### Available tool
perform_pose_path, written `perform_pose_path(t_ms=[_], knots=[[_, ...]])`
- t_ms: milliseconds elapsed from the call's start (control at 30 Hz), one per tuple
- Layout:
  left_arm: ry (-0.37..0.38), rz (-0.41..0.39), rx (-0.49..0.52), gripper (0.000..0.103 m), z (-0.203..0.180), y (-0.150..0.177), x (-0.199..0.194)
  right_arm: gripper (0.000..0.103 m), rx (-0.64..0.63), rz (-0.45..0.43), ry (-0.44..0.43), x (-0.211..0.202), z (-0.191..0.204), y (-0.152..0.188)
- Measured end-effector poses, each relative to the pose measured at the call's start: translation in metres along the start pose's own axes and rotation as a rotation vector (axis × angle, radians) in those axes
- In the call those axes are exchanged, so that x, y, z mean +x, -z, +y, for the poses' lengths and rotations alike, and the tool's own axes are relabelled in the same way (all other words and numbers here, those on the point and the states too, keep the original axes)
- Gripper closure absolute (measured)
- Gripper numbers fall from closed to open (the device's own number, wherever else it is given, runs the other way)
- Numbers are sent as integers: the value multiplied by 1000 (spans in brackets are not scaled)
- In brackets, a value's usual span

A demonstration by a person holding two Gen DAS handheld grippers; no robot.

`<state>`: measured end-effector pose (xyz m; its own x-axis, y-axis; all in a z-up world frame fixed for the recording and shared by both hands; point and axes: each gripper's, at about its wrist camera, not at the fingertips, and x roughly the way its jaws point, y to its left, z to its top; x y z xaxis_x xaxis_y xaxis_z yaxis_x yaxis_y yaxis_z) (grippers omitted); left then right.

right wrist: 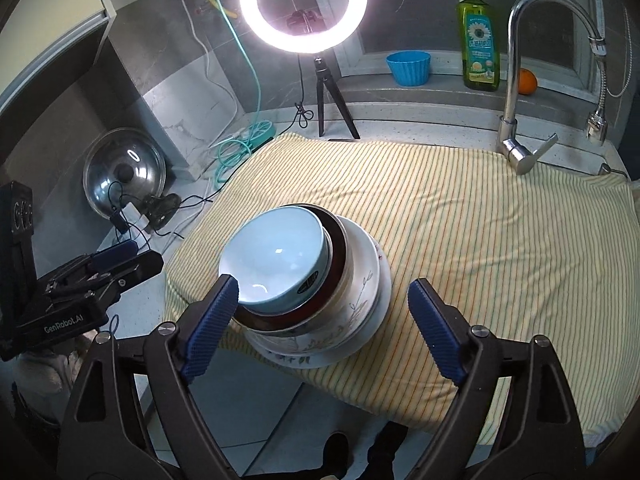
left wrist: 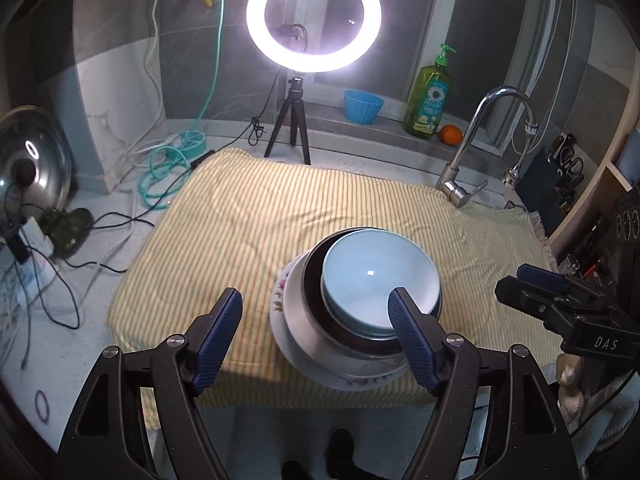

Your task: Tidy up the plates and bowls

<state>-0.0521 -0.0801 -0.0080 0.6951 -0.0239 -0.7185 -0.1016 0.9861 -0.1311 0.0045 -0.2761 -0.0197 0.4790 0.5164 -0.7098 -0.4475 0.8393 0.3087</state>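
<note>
Above the stacked bowls, both tongs gape wide, holding nothing.

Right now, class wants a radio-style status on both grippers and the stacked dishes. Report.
Left gripper open, empty. Right gripper open, empty. Pale blue ceramic bowl tops the nested stack on the white floral plate, striped yellow cloth underneath. Nothing blocking.
</note>
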Motion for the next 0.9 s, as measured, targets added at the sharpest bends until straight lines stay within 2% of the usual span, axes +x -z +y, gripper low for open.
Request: perform_pose_path(t_ms=[300, 900], knots=[[-43, -28, -13, 27, 8, 2, -13, 14, -9, -31, 1, -8, 11, 0], [-26, -27, -21, 27, 4, -3, -12, 14, -20, -44, 17, -14, 14, -3]])
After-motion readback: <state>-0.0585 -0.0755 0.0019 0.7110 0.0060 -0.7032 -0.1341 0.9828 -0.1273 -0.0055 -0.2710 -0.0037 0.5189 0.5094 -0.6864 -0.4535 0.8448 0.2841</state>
